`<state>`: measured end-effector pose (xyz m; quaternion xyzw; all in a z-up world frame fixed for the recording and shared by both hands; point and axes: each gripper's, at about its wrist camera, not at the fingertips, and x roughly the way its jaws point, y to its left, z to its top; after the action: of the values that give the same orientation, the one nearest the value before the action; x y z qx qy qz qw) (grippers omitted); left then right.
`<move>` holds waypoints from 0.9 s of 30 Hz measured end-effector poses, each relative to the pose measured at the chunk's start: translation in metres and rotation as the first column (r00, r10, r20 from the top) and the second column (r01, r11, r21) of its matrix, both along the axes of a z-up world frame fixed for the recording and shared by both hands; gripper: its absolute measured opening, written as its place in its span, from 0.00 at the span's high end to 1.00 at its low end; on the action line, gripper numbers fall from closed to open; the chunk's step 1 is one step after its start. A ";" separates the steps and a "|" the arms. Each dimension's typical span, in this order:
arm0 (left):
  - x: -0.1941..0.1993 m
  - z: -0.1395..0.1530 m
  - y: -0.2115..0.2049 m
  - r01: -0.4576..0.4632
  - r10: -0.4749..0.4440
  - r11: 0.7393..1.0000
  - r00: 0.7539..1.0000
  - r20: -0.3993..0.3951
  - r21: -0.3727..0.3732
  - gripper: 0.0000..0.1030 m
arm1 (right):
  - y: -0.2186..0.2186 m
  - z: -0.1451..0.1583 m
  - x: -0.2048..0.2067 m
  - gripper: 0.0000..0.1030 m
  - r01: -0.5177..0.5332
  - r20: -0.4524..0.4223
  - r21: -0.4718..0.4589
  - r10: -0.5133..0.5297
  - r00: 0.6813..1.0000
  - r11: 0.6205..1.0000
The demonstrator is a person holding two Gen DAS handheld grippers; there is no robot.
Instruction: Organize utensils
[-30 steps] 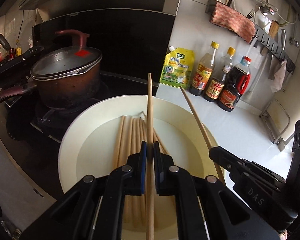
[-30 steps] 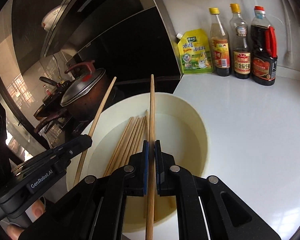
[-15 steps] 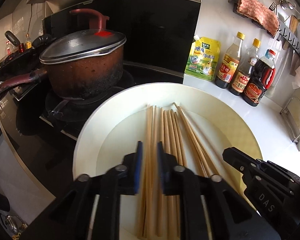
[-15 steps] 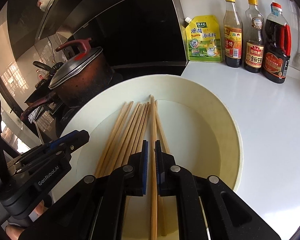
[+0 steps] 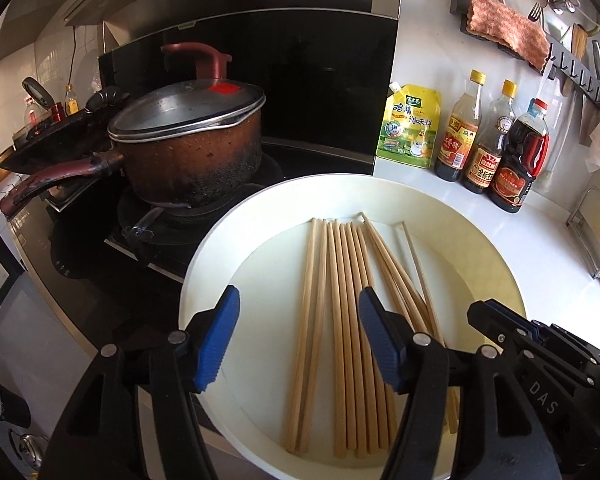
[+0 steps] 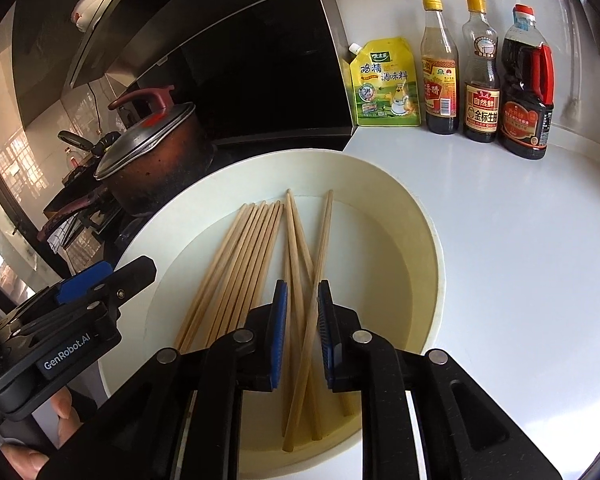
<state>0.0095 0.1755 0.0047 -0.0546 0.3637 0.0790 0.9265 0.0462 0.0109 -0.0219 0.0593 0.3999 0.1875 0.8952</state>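
Note:
Several wooden chopsticks (image 5: 342,272) lie side by side in a wide white bowl (image 5: 204,272). My left gripper (image 5: 300,340) hovers over their near ends. Its jaws are opening and stand wide, and its blue pads touch no chopstick. In the right wrist view the same chopsticks (image 6: 240,264) fan across the bowl (image 6: 432,240). My right gripper (image 6: 302,332) is opening too. One chopstick (image 6: 320,248) runs loose through the narrow gap between its pads and rests in the bowl. The left gripper (image 6: 100,280) shows at the bowl's left rim, and the right gripper (image 5: 532,344) shows at lower right.
A brown lidded pot (image 5: 188,152) sits on the black stove left of the bowl, with dark pans (image 5: 60,140) behind it. A yellow seasoning pouch (image 6: 384,84) and three sauce bottles (image 6: 480,76) stand against the back wall. White counter (image 6: 520,260) stretches right; a hook rail with cloth (image 5: 508,28) hangs above.
Each gripper held one raised chopstick; both lowered them into the bowl and let go. The left jaws spread wide and the right jaws parted slightly.

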 end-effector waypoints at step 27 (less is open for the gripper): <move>-0.030 0.018 -0.009 -0.012 0.012 1.000 0.998 0.054 0.016 0.21 | -0.017 0.019 -0.034 0.58 0.049 0.075 -0.033 -0.046 0.996 0.998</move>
<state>-0.0203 0.1667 0.0222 -0.0514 0.3376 0.0861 0.9359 0.0122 -0.0059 -0.0027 0.0464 0.3680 0.1612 0.9146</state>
